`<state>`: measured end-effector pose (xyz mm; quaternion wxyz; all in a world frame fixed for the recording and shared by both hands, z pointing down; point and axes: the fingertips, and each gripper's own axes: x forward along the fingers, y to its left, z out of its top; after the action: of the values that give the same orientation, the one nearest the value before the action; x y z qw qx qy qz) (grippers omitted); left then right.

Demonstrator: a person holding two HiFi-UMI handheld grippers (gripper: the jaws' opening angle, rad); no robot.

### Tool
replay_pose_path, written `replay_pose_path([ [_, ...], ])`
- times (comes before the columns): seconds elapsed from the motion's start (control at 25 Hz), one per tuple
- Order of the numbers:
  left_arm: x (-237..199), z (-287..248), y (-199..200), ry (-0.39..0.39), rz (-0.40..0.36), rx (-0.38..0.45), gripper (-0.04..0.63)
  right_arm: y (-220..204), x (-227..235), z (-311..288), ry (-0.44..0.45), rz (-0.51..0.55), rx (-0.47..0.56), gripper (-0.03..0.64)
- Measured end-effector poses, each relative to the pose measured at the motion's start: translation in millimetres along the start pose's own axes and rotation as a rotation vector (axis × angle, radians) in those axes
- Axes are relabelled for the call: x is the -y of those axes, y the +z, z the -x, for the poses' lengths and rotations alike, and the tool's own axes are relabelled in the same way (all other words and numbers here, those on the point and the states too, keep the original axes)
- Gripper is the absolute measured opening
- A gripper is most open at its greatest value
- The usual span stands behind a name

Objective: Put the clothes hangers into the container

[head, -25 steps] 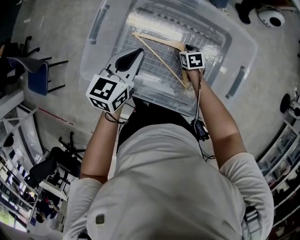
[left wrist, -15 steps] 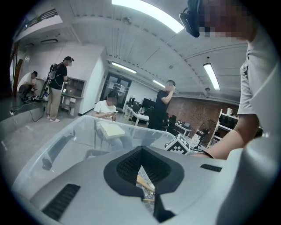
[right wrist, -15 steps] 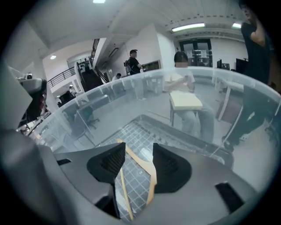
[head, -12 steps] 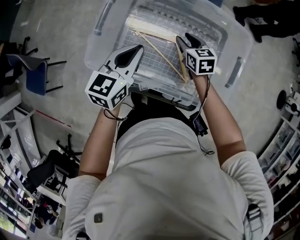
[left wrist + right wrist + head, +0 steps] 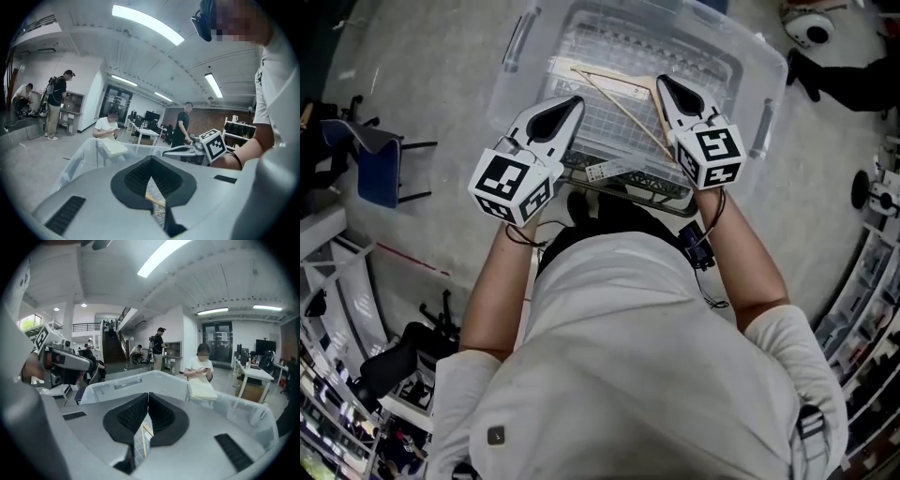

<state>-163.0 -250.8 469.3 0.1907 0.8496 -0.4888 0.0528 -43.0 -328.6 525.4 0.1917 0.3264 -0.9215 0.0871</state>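
A wooden clothes hanger (image 5: pixel 614 80) lies flat on the ribbed bottom of the clear plastic container (image 5: pixel 764 84) on the floor. Both grippers hover side by side over the container's near edge, pointing away from me. My left gripper (image 5: pixel 574 100) is shut and holds nothing. My right gripper (image 5: pixel 661 81) is also shut and empty, its tip above the hanger's near corner. In the left gripper view the jaws (image 5: pixel 150 164) meet at the tip. In the right gripper view the jaws (image 5: pixel 148 397) meet, and a strip of the hanger (image 5: pixel 147 430) shows below them.
A blue chair (image 5: pixel 375 164) stands on the concrete floor to the left. Shelving runs along the right edge, and a white round object (image 5: pixel 811 33) lies at the top right. Several people stand or sit in the room beyond the container (image 5: pixel 154 380).
My right gripper has lifted out of the container away from the hanger and its jaws have closed empty. The hanger stays lying inside. The left gripper has barely moved.
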Motion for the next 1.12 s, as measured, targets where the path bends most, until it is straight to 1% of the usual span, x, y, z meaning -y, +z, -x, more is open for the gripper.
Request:
replay_pose_path([
  [0.2,15,39,10,-0.024,-0.022,0.036,0.015,21,-41,38,0.008,0.016,0.066,0.02],
  [0.4,32,85,18,-0.046,-0.067,0.071,0.015,49,-90,80,0.0,0.05,0.141,0.02],
  [0.64,62,139,37,-0.095,-0.109,0.123,0.015,78,-138,126,-0.017,0.077,0.209,0.02],
  [0.8,79,169,37,-0.116,-0.133,0.152,0.015,78,-164,155,-0.028,0.069,0.256,0.019],
  [0.96,85,186,29,-0.121,-0.143,0.153,0.015,70,-181,175,-0.043,0.051,0.27,0.018],
  [1.12,97,191,19,-0.133,-0.149,0.155,0.015,59,-184,196,-0.049,0.055,0.281,0.018],
])
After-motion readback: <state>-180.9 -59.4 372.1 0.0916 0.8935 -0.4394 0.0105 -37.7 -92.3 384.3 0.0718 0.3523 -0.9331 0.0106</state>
